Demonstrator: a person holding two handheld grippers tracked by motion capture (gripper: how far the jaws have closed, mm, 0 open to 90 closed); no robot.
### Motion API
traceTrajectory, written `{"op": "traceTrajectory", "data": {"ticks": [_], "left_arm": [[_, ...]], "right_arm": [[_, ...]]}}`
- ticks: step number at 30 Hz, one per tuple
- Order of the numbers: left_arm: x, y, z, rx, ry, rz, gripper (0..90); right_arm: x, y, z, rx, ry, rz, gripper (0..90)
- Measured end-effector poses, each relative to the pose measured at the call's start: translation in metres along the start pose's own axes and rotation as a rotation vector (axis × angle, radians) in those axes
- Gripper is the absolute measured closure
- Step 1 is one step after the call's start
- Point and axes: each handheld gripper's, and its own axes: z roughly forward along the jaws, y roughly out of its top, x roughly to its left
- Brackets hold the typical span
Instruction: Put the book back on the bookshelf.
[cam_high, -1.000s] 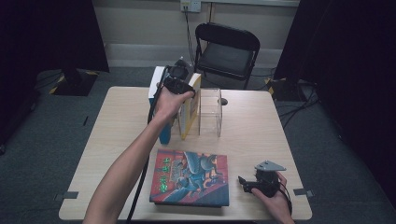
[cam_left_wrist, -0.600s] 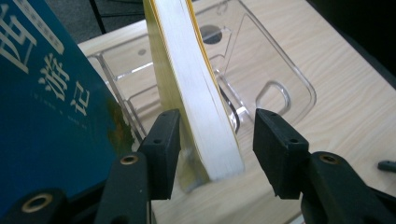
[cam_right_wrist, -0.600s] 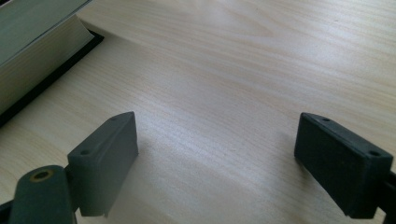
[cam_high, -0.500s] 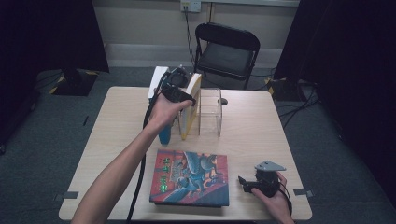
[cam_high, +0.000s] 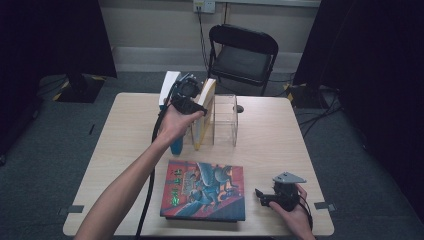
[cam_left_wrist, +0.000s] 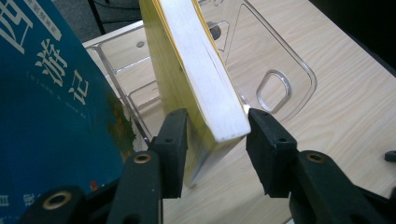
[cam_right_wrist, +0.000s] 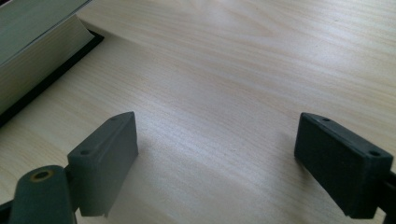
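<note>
Two grippers | left gripper (cam_left_wrist: 212, 140) fingers clamp yellow book (cam_left_wrist: 196, 79) | right gripper (cam_right_wrist: 233, 163) fingers open

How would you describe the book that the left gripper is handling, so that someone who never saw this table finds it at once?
Start at the clear plastic book stand at the far side of the wooden table, in front of the black chair. The yellow book stands there, tilted, between the fingers of the left gripper. Unlike the blue book beside it, its cover is yellow.
</note>
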Motion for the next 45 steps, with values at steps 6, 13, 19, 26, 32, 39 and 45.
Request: {"op": "traceTrajectory", "data": {"ticks": [6, 13, 19, 26, 32, 39, 45], "left_arm": [[-0.004, 0.007, -0.001, 0.022, 0.015, -0.015, 68.5], [-0.008, 0.01, 0.001, 0.017, 0.003, -0.048, 68.1], [-0.015, 0.011, 0.006, -0.006, -0.045, -0.08, 64.8], [-0.014, 0.009, 0.009, -0.028, -0.104, -0.092, 60.6], [-0.007, 0.002, 0.007, -0.06, -0.161, -0.079, 57.6], [-0.003, -0.009, -0.001, -0.111, -0.161, -0.032, 48.9], [0.0, -0.018, -0.009, -0.151, -0.165, -0.003, 43.5]], "right_arm": [[0.0, 0.0, 0.0, 0.0, 0.0, 0.0, 13.2], [0.0, 0.0, 0.0, 0.001, 0.002, 0.0, 13.2], [0.0, 0.0, 0.0, 0.001, 0.004, 0.0, 13.1], [0.0, 0.0, 0.0, 0.001, 0.003, 0.0, 13.1], [0.0, 0.0, 0.0, 0.001, 0.003, -0.001, 13.1], [0.0, 0.0, 0.0, 0.001, 0.003, -0.001, 13.2], [0.0, 0.0, 0.0, 0.001, 0.003, -0.001, 13.1]]}}
